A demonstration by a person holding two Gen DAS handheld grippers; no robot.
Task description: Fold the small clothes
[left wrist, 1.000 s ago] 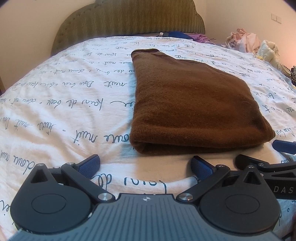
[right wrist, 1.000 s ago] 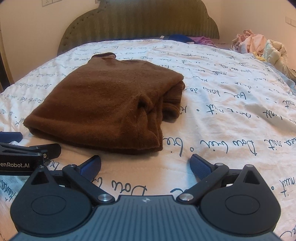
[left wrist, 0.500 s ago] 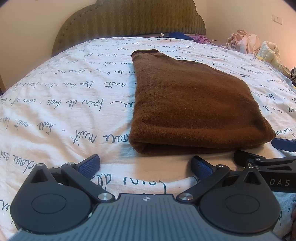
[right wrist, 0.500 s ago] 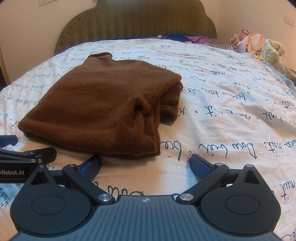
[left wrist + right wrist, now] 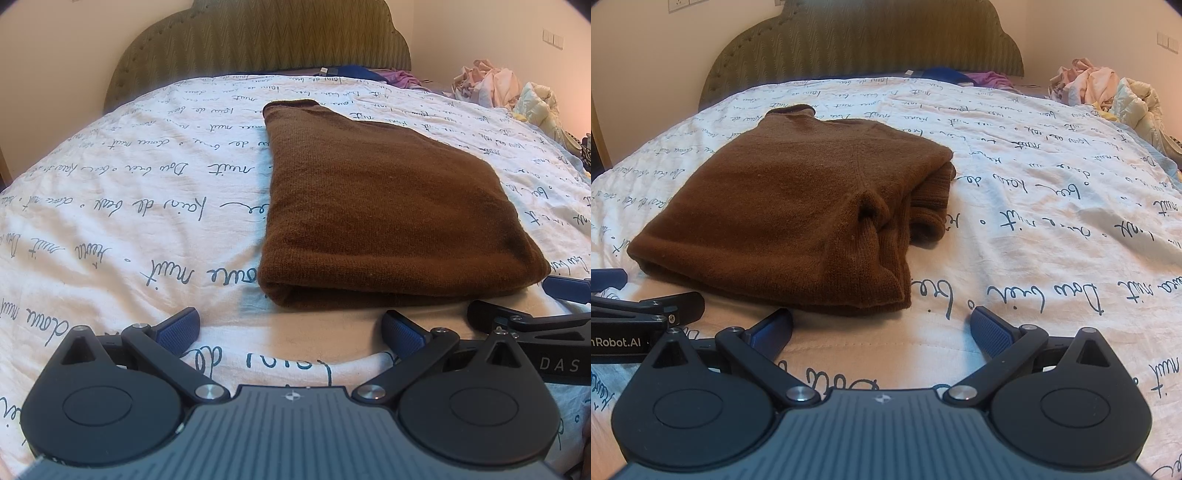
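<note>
A brown knit sweater (image 5: pixel 384 206) lies folded on the bed, its thick folded edge toward me. In the right wrist view the sweater (image 5: pixel 798 218) has a bunched sleeve at its right side. My left gripper (image 5: pixel 291 328) is open and empty, just short of the sweater's near left corner. My right gripper (image 5: pixel 882 326) is open and empty, just short of the near right corner. Each gripper shows at the edge of the other's view: the right one (image 5: pixel 532 310), the left one (image 5: pixel 635 306).
The bed (image 5: pixel 110 206) has a white cover with dark script writing. A padded green headboard (image 5: pixel 258 40) stands at the far end. A pile of pale clothes (image 5: pixel 1108 92) lies at the far right. Blue and purple items (image 5: pixel 960 75) lie by the headboard.
Both grippers have drawn back slightly and stay open. The sweater has not moved.
</note>
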